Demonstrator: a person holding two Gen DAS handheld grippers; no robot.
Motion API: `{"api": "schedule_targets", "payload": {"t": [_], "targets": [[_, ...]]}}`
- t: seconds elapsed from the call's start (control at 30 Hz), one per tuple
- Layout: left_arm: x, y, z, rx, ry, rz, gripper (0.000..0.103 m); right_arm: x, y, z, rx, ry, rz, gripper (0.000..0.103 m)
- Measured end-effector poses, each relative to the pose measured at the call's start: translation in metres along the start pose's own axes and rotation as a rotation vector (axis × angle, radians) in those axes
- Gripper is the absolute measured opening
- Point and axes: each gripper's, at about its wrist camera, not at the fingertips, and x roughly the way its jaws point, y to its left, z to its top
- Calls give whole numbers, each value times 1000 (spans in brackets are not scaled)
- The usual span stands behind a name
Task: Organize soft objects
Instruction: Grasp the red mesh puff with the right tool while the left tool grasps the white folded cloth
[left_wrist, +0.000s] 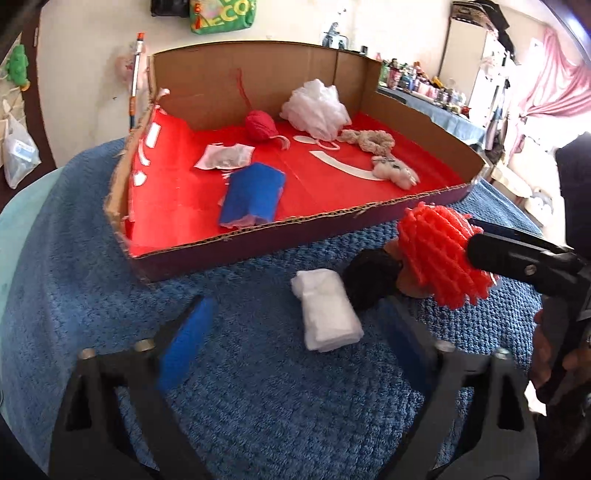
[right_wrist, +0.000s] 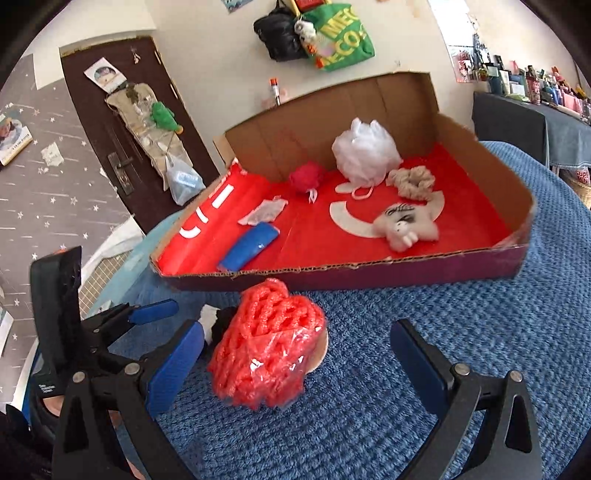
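Cardboard tray (left_wrist: 424, 201) is the landmark: red-lined, sitting on the blue knit cover (left_wrist: 240, 387), near wall cut low, which looks like the reason things get dropped in from this side.

Already inside the tray: blue cloth roll (left_wrist: 253, 199) near the front wall, crumpled white wrapper (left_wrist: 225, 157) behind it, red yarn ball (left_wrist: 261, 125) and white mesh pouf (left_wrist: 316, 110) toward the back wall, beige scrunchie (left_wrist: 367, 140) and small plush toy (left_wrist: 395, 171) on the right side.

Still outside, just in front of the tray's near wall: folded white cloth (left_wrist: 328, 314), a black soft item (left_wrist: 369, 284) touching its right edge, and the orange foam net (right_wrist: 266, 343) beside that (net seems to wrap something tan; can't tell what).

Left gripper (left_wrist: 291, 332): jaws partly open, straddling the white cloth, pads not pressing on it, so nothing held. Pointed steeply down at it, so I'd read it as lined up for a pick.

Right gripper (right_wrist: 299, 354): jaws wide, orange net sits between them, pads clear of it on both sides, so no grip yet. In the left wrist view one of its fingers overlaps the net, but contact can't be confirmed.

Judgement: roughly two thirds sorted, three items left. Both hands staged on separate targets, so the picks don't collide. Risk: net is springy and may slip on closing.
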Motion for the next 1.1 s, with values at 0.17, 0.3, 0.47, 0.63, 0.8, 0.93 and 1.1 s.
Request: {"api": "schedule_targets", "payload": {"t": [0.17, 0.3, 0.47, 0.63, 0.8, 0.93, 1.1], "targets": [[9, -1, -1, 2, 40, -98, 28, 13, -1, 0, 17, 52, 85, 57], [1, -3, -1, 1, 19, -128, 26, -1, 8, -1, -31, -8, 72, 54], [-13, -6, -1, 1, -16, -135, 26, -21, 8, 6, -35, -53, 60, 54], [-24, -7, 0, 0, -44, -131, 26, -32, -8, 8, -5, -74, 28, 54], [-21, -4, -3, -3, -35, -115, 26, -32, -16, 5, 15, -65, 23, 54], [-15, -1, -9, -1, -3, -83, 26, -33, -22, 1, 9, -53, -6, 56], [-7, -1, -12, 11, 27, -48, 58, -28, -32, -9, -9, 4, -89, 62]]}}
